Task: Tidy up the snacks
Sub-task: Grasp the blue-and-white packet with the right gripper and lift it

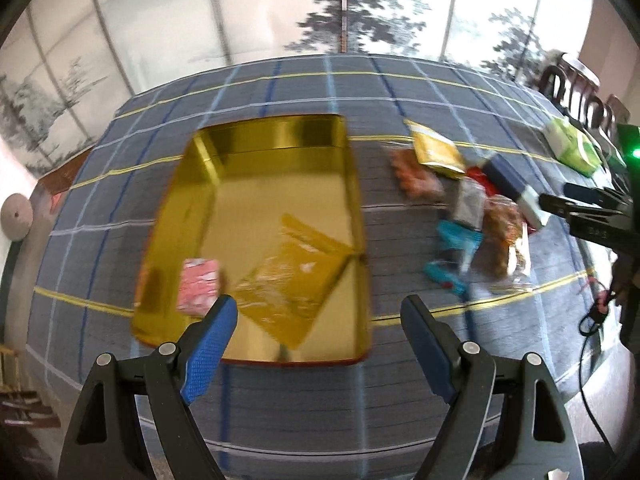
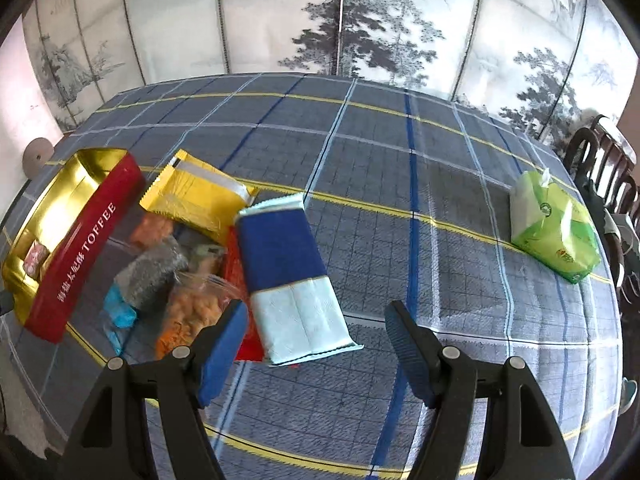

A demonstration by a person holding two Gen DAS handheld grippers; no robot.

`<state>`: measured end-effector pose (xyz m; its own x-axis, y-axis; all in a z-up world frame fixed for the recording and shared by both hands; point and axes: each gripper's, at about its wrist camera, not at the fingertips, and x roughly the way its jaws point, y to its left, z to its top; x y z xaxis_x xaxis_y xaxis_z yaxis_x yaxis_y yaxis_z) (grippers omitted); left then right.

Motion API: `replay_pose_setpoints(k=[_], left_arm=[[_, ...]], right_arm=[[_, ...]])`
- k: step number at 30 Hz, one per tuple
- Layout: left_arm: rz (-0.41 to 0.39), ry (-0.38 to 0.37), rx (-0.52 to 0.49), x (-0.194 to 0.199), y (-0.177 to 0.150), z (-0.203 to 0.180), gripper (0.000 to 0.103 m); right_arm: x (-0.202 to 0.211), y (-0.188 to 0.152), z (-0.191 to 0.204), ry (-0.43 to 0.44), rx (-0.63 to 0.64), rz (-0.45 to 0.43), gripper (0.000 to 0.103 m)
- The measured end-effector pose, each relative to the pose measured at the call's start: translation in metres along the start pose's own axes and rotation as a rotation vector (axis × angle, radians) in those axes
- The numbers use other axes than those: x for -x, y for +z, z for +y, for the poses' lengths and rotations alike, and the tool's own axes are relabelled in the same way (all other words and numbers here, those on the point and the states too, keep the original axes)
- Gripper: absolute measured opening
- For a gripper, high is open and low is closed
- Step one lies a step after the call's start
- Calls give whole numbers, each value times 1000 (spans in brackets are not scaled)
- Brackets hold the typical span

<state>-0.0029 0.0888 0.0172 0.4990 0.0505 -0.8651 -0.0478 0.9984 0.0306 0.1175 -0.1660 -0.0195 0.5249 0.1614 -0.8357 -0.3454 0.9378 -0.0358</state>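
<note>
Only legible text: "TOFFEE" in white on the red outer wall of the tin [image 2: 76, 256], after a run of characters I can't read; the green tissue pack [image 2: 554, 232] has a small logo, too small to read. One tin, gold inside, sits open toward the table's left side and holds two items: a pink-red packet [image 1: 199, 286] against its near-left wall and a translucent amber pouch [image 1: 288, 280] lying diagonally toward its near-right wall. Loose snacks bunch up just right of the tin, overlapping: one yellow packet [image 2: 200, 198] at the far end of the pile, one blue-and-pale-mint packet [image 2: 292, 276] on top at the pile's right side, one red packet [image 2: 240, 280] mostly buried under it, one grey speckled packet [image 2: 150, 272], two clear bags of orange snacks [image 2: 192, 312], and a few small teal wrapped pieces [image 2: 118, 312], count unclear due to blur. The tissue pack sits alone near the table's right edge, well apart from the pile. Left gripper [image 1: 320, 312] is spread wide, empty, hovering over the tin's near edge. Right gripper [image 2: 316, 316] is also spread, empty, above the near end of the blue-and-mint packet. Surface is a grey-blue plaid tablecloth [image 2: 400, 140] with yellow, white and blue lines. Behind it, a folding screen [image 2: 320, 20] with ink-wash trees; dark wooden chairs [image 2: 608, 168] at the right edge.
</note>
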Motion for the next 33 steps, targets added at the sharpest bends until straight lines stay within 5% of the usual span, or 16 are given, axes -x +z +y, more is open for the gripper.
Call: replay_pose_setpoints(k=[15,21,27,33], left_arm=[[25,-50,-90,-23,9,-64,81],[43,-56,-102,-37,11,-74,81],[52,-54,-100,-46,9,-79,81],[49,-60,-97,-50,7,-81,81]], right_arm=[[-49,17,1,115,69,46,72],[-51,16,-6,168,35,30,52],[-42,4,-14,141,21,5,51],[-36,-16,-37,-2,-41,6,50]])
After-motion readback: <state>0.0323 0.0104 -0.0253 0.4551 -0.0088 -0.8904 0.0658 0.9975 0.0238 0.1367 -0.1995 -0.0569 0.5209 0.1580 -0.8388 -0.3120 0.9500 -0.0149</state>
